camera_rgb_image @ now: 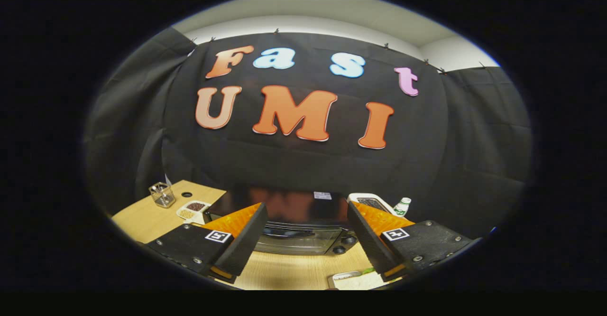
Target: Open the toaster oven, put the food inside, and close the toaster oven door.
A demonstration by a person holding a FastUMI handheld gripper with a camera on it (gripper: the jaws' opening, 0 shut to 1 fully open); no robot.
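Fingers (303,254) of our gripper stand wide apart, gripping nothing, above a pale wooden tabletop (294,271). Just below the right finger we see a white tray (353,280) with something green on it. Beyond the fingers, between them, sits the black toaster oven with a glass door (303,237), door shut. Past the left finger lie a divided white dish (192,209) and a clear square container (162,195); past the right, a white bottle (402,207).

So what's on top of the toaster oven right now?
A small pale label sits on the toaster oven top; the rest looks bare and glossy. The open gripper fingers cover both top corners, so anything there is hidden.
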